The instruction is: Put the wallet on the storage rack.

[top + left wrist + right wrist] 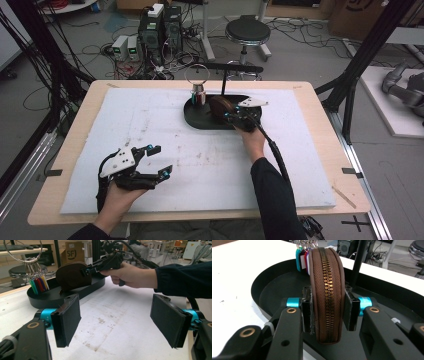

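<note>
Your right gripper (pixel 325 312) pinches brown pouch (pixel 325 277) upright in black tray (pixel 197 119), table's 12 o'clock. Left gripper (pixel 154 161) spread, idle, 7 o'clock. Risk: pouch slips or snags key ring (pixel 197 75) on lift.

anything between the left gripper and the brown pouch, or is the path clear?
Nothing visible blocks it. The left gripper is open over bare white mat, and the brown zip pouch stands in the black tray. The right gripper is already clamped on it, its hand alongside.

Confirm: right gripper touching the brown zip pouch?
Touching. In the right gripper view, the right gripper has both pads pressed against the sides of the brown zip pouch, no gap.
</note>
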`<state>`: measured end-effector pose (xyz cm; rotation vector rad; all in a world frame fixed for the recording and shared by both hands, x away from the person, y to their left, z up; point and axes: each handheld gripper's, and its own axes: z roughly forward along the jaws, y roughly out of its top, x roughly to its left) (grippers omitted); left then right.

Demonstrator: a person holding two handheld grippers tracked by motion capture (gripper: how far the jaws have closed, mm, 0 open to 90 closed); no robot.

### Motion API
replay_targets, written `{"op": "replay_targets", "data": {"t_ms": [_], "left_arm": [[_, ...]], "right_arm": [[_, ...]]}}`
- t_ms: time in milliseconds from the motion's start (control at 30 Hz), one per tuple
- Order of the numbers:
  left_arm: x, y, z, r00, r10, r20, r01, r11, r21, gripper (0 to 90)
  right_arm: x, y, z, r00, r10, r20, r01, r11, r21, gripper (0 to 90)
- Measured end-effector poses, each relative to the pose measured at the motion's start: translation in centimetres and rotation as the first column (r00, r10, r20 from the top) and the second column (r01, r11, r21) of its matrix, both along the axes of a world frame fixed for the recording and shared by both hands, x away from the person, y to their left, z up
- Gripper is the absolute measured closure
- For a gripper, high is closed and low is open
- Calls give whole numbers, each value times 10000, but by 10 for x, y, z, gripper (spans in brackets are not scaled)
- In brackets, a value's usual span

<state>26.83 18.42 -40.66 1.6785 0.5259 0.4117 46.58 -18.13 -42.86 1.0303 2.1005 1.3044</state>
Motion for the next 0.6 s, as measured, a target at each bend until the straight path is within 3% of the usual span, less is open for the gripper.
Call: {"op": "replay_targets", "data": {"t_ms": [233, 467, 600], "left_arm": [[1, -2, -1, 10000, -82, -23, 82, 10000, 37, 242], [1, -2, -1, 10000, -90, -28, 90, 10000, 22, 242], [1, -2, -1, 9999, -105, -41, 105, 9999, 43, 242]], "right_arm": [[2, -1, -6, 9999, -84, -130, 81, 9998, -157, 658], [3, -4, -8, 9974, -443, -573, 400, 9965, -740, 606], [2, -3, -8, 9971, -589, -474, 533, 9923, -1114, 551]]}}
